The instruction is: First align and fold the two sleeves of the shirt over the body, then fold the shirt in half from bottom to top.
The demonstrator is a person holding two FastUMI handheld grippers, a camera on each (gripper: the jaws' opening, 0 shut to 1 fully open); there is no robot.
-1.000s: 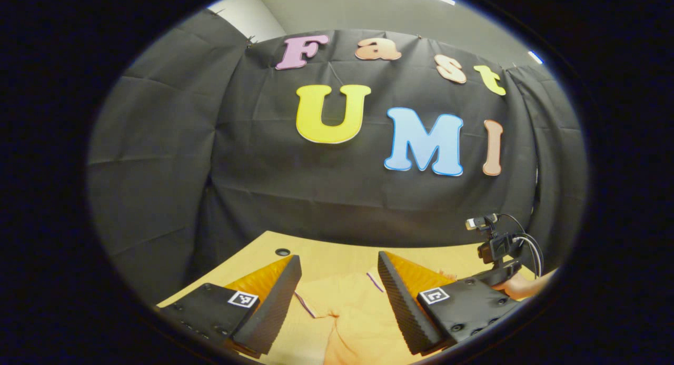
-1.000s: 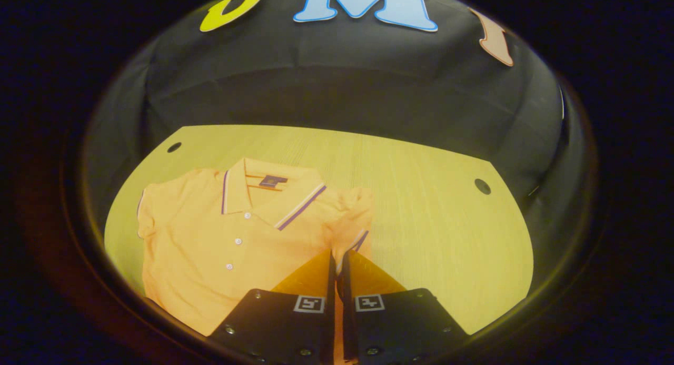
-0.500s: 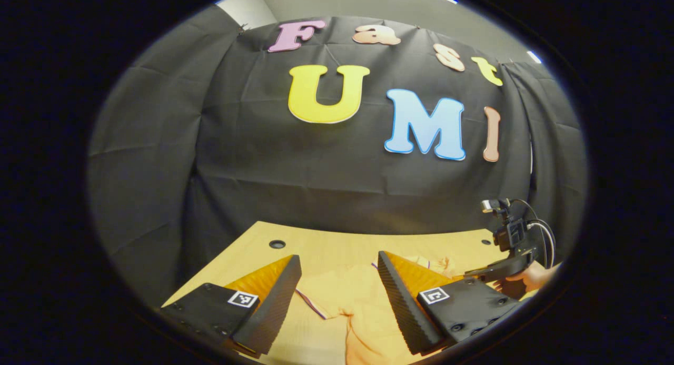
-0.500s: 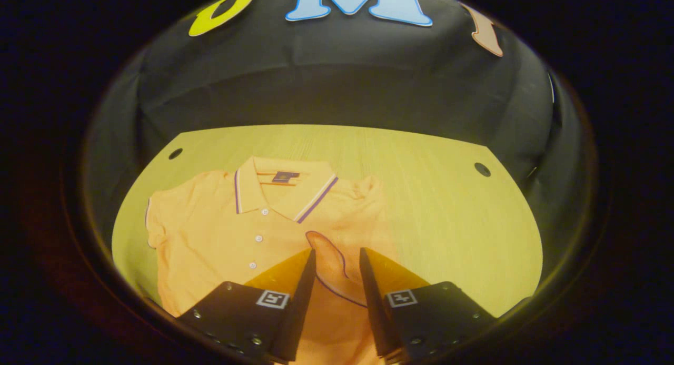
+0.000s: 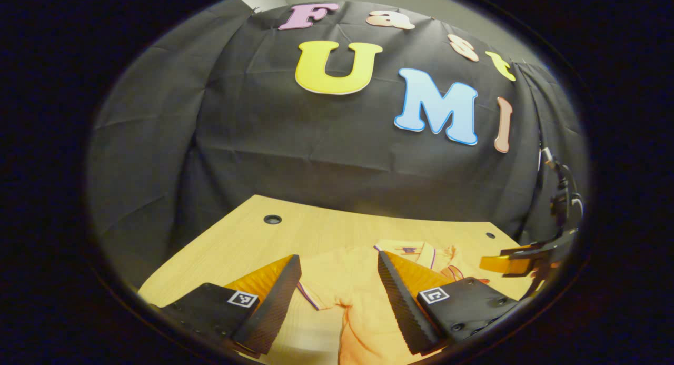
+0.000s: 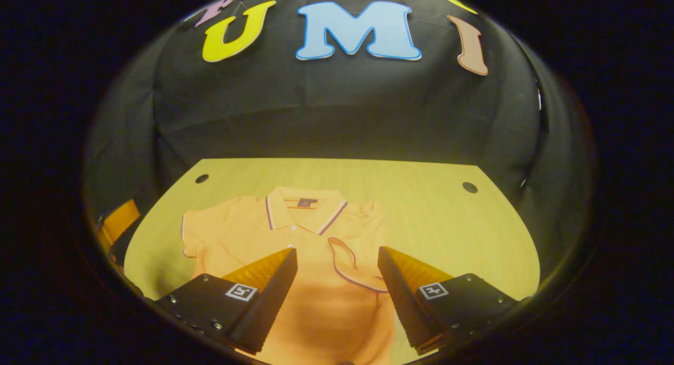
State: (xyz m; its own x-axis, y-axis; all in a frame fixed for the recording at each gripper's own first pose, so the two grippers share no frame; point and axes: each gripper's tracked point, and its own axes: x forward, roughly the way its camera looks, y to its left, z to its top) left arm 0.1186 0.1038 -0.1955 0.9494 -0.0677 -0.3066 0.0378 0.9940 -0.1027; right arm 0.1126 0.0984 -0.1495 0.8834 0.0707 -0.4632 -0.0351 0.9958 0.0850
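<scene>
Currently orange knit polo shirt [image 6: 310, 280] lies flat on the pale wood-grain table [image 6: 442, 223], collar striped, one sleeve [image 6: 354, 265] folded over the body. Left gripper [image 5: 337, 296]: ridged wedge fingers apart, holding nothing, over the other sleeve. Right gripper [image 6: 337, 288]: fingers spread, nothing held.

We see right gripper [image 6: 337, 259], clamped on orange polo shirt [image 6: 316, 302]'s purple-trimmed sleeve [image 6: 350, 265] 1 s ago, now w/ fingers spread & backed off; sleeve lies folded over body. Left gripper [image 5: 337, 270] tilted down toward collar.
</scene>
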